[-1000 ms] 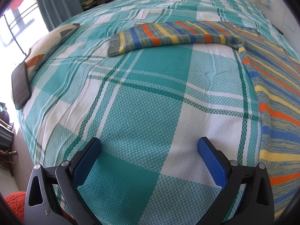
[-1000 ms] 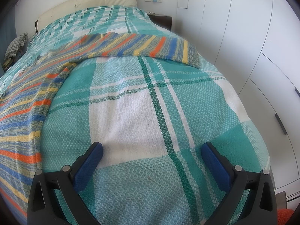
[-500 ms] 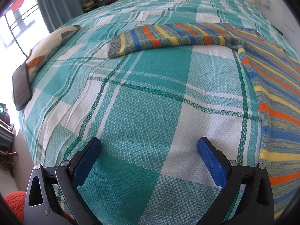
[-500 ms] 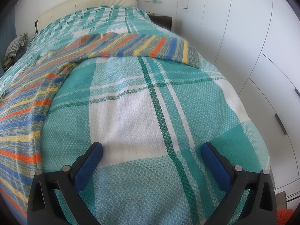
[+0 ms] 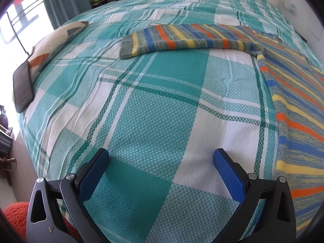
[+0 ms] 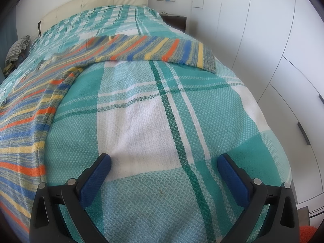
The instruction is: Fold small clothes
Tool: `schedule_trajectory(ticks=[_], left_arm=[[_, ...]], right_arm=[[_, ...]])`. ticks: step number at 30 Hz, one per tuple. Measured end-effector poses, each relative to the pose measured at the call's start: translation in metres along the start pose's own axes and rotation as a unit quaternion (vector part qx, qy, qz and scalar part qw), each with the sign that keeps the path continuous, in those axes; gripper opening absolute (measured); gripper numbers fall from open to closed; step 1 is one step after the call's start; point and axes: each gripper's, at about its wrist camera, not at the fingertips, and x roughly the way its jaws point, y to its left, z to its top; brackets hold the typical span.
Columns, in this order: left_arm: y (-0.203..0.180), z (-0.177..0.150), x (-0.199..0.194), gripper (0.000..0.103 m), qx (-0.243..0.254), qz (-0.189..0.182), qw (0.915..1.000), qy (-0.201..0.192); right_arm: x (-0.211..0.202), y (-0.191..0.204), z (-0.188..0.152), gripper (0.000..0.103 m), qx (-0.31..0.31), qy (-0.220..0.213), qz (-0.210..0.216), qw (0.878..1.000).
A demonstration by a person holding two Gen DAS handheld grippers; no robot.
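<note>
A striped knit sweater (blue, orange, yellow, grey) lies flat on the plaid bed. In the left wrist view its body (image 5: pixel 299 105) fills the right side and one sleeve (image 5: pixel 188 38) stretches left, far ahead. In the right wrist view the body (image 6: pixel 22 121) lies at the left and the other sleeve (image 6: pixel 162 50) stretches right, far ahead. My left gripper (image 5: pixel 161 158) is open and empty over bare bedspread, left of the sweater. My right gripper (image 6: pixel 164 162) is open and empty over bare bedspread, right of the sweater.
The teal and white plaid bedspread (image 5: pixel 151 93) covers the bed. A dark phone (image 5: pixel 22 87) and a patterned cushion (image 5: pixel 54 40) lie at the bed's left edge. White wardrobe doors (image 6: pixel 283 60) stand close to the bed's right edge. A headboard (image 6: pixel 97 6) is at the far end.
The left wrist view has shifted slightly, with the sleeve sitting a little lower in frame. The right gripper has not moved. Both grippers stay open.
</note>
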Motion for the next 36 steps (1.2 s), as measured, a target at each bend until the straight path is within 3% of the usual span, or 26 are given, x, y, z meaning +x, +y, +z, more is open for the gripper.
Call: schedule_trajectory(ticks=[3,6,11,13,16,20,23,24,26,28,31,34,36], left_arm=[[0.009,0.001,-0.011,0.102,-0.019,-0.025,0.9995,-0.001],[0.015,0.002,-0.025,0.102,-0.039,-0.052,0.9977,-0.019],[0.012,0.004,-0.036,0.102,-0.047,-0.048,0.9968,-0.042],[0.008,0.003,-0.031,0.102,-0.041,-0.042,0.9976,-0.036],[0.000,0.001,-0.023,0.102,-0.024,-0.026,0.9991,-0.026],[-0.005,-0.002,-0.013,0.102,-0.010,-0.013,0.9998,-0.012],[-0.007,-0.003,-0.009,0.102,-0.011,-0.009,0.9999,-0.007],[-0.007,-0.003,-0.009,0.102,-0.011,-0.008,0.9999,-0.008],[-0.008,-0.003,-0.009,0.102,-0.012,-0.007,0.9999,-0.008],[-0.007,-0.003,-0.010,0.102,-0.014,-0.009,0.9998,-0.007],[-0.005,-0.003,-0.010,0.102,-0.018,-0.016,0.9997,-0.004],[-0.003,0.000,-0.010,0.102,-0.026,-0.034,0.9991,-0.002],[-0.002,0.003,-0.010,0.102,-0.030,-0.051,0.9983,-0.003]], right_arm=[[-0.008,-0.019,0.018,0.103,0.033,0.011,0.067,0.997],[-0.012,-0.063,0.049,0.103,0.118,-0.012,0.154,0.981],[0.025,-0.138,0.115,0.099,0.249,-0.009,0.194,0.949],[0.050,-0.156,0.135,0.089,0.285,0.009,0.216,0.934],[0.085,-0.165,0.150,0.085,0.308,0.050,0.232,0.921],[0.107,-0.159,0.165,0.082,0.287,0.072,0.207,0.933],[0.118,-0.140,0.169,0.070,0.247,0.099,0.173,0.948],[0.123,-0.132,0.171,0.056,0.225,0.110,0.147,0.957],[0.126,-0.117,0.180,0.044,0.167,0.118,0.096,0.974],[0.117,-0.099,0.188,0.015,0.112,0.113,0.047,0.986],[0.096,-0.073,0.204,0.005,0.037,0.104,-0.015,0.994],[0.050,-0.039,0.221,0.005,-0.010,0.054,-0.017,0.998],[0.013,-0.009,0.231,0.005,-0.016,0.013,0.035,0.999]])
